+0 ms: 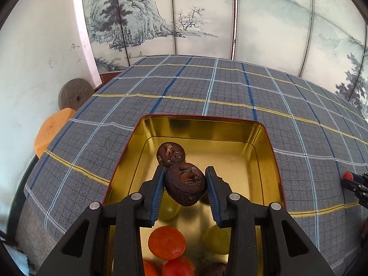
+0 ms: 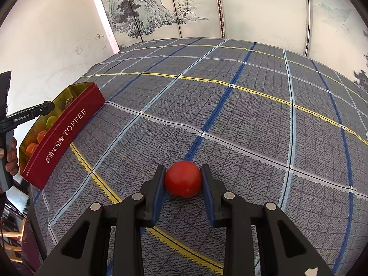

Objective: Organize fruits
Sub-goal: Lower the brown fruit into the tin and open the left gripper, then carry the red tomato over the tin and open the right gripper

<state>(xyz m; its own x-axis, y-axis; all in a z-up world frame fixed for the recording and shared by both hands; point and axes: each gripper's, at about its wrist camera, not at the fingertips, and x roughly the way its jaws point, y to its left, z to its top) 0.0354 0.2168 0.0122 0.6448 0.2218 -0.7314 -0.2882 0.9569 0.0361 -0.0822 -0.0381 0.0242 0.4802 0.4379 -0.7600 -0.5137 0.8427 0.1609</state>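
Note:
My left gripper is shut on a dark brown wrinkled fruit and holds it above the gold inside of a red toffee tin. In the tin lie another brown fruit, green grapes, oranges and a red fruit. My right gripper is shut on a red tomato that rests on the plaid cloth, well to the right of the tin. The left gripper also shows at the left edge of the right wrist view.
The table carries a grey plaid cloth. A painted folding screen stands behind it. An orange cushion and a round stone lie off the table's left edge, by the white wall.

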